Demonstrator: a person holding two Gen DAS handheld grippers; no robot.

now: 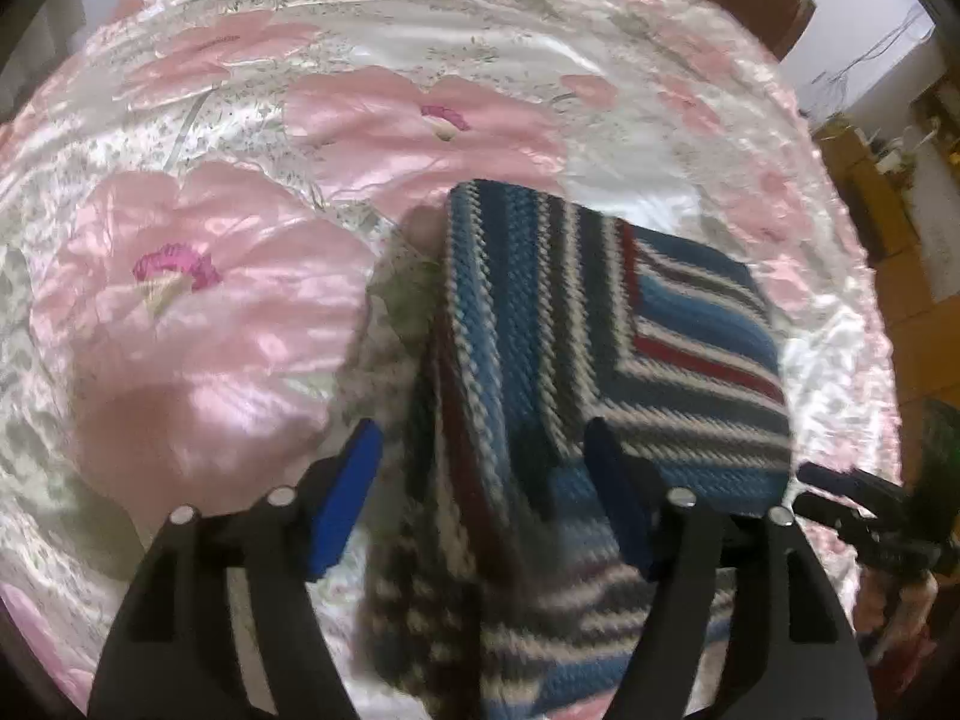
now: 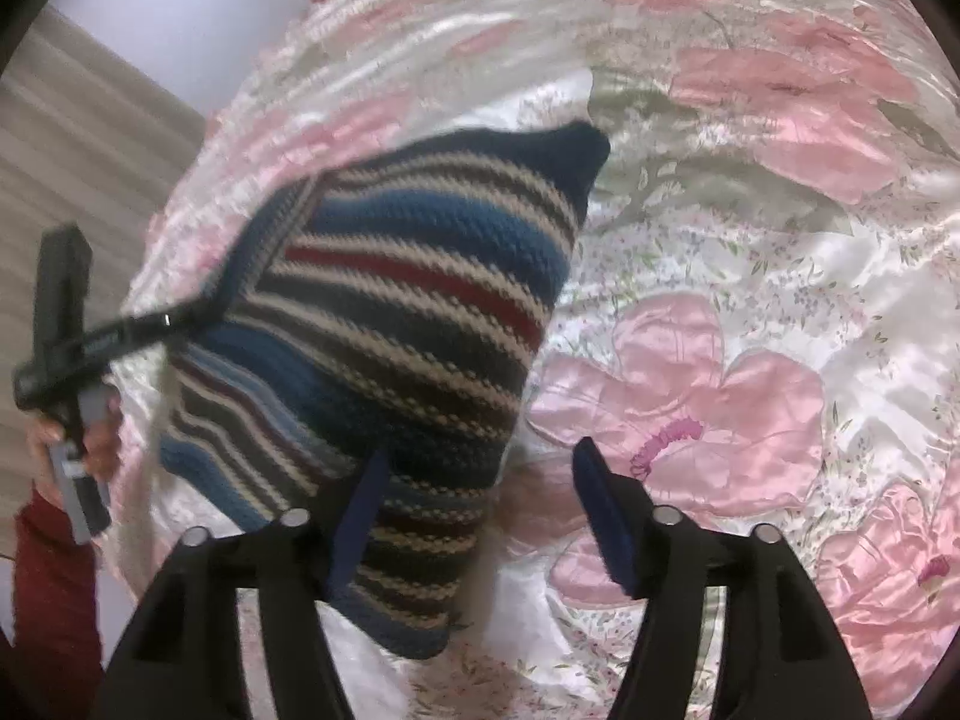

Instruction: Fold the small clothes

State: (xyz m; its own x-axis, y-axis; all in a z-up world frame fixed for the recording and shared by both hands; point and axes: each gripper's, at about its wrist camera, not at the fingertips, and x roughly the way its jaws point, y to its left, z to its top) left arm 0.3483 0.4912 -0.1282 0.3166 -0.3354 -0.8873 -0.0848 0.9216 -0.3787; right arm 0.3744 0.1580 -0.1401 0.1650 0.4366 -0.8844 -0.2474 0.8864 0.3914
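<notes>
Striped knit garment (image 1: 600,324) folded on floral bedspread (image 1: 198,312), left tool (image 1: 486,498) and right tool (image 2: 480,510) agape, empty.

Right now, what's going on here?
A person with handheld tongs in each hand is folding a striped knit garment on a floral satin bedspread. The left tongs and right tongs are both open. The garment lies folded over itself; neither grips it.

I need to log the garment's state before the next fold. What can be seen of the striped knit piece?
The striped knit garment is chunky knit in blue, navy, cream, grey and dark red bands. It lies partly folded on the pink floral satin bedspread, stripes meeting at an angle. Both open grippers frame its near edge; whether they touch it is unclear.
</notes>
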